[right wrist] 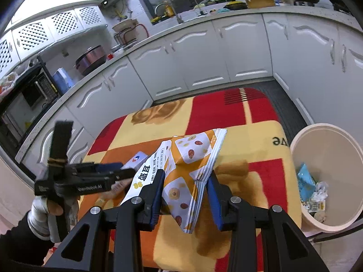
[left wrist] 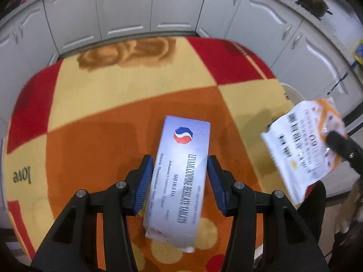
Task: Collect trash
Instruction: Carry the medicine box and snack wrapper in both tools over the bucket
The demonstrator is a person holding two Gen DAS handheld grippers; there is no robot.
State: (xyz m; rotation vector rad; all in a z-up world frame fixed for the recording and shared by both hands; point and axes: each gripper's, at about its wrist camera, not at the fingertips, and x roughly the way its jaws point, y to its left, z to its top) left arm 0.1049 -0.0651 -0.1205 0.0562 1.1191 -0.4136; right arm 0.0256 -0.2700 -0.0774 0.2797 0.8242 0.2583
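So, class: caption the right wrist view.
Right gripper holding snack wrapper above checkered cloth, bin alongside.

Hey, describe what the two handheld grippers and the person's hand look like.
Both grippers, left gripper and right gripper, are black frames with silver round bolts and ribbed blue finger pads. Seen from the right wrist view, the left one carries white lettering and a rubber-banded black strap. The hand wears a light glove over a black sleeve.

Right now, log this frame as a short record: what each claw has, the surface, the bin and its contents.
left claw: straddling the medicine box, jaws apart, grip not confirmed
right claw: snack wrapper between the pads, lifted above the cloth
surface: table with checked cloth
bin: right of the table, open, trash already inside
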